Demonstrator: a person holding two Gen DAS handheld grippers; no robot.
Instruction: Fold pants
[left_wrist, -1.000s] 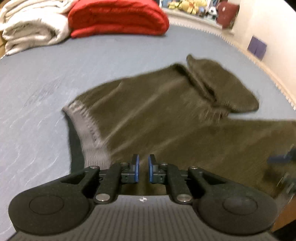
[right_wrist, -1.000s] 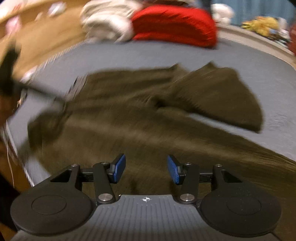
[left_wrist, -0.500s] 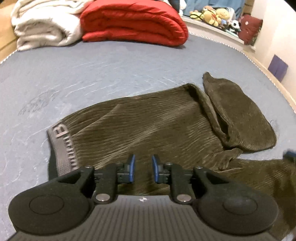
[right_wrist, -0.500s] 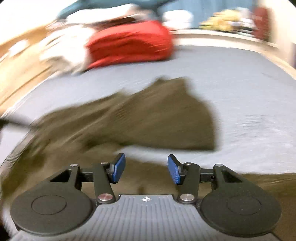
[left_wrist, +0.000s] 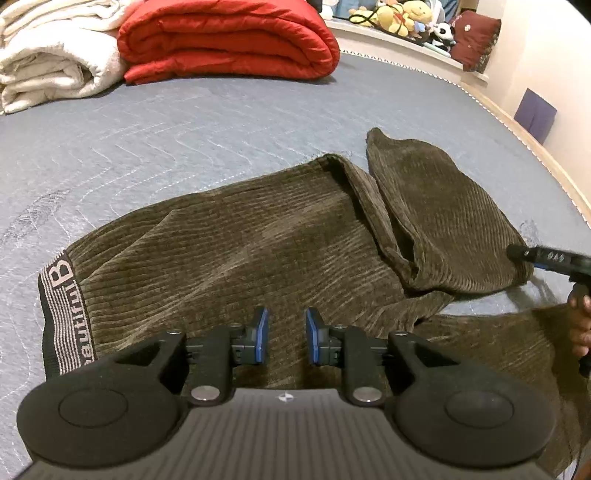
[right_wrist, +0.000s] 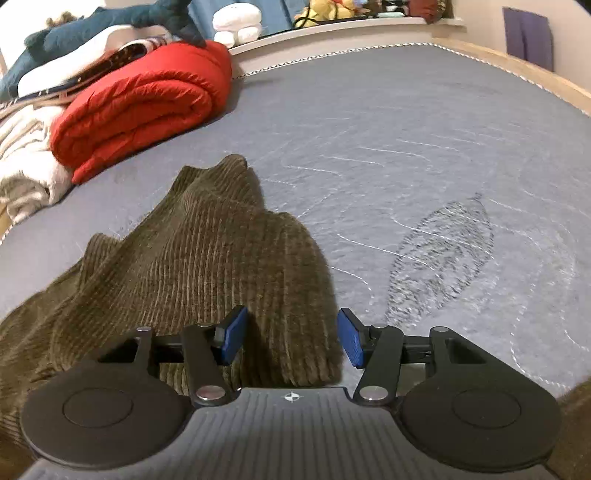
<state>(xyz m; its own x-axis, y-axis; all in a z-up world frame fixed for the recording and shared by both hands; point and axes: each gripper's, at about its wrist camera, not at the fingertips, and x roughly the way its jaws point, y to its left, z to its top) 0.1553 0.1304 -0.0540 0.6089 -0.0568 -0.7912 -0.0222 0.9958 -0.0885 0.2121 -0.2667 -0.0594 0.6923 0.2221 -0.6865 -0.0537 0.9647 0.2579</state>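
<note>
Left wrist view: the pants (left_wrist: 258, 251) lie flat on the bed (left_wrist: 184, 140), long axis from the waistband (left_wrist: 62, 317) at 9 o'clock to a folded-back leg at 2 o'clock. The left gripper (left_wrist: 283, 341) hovers over the fabric, jaws opening, nothing between them.

Right wrist view: the right gripper (right_wrist: 291, 341) is nearer the leg end (right_wrist: 288, 332), which lies between its closing jaws, not yet pinched.

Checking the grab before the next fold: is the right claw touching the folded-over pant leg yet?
Cannot tell. In the right wrist view the closing right claw straddles the olive corduroy pant leg, nearly filling the space between its pads, but no pad visibly presses it.
</note>
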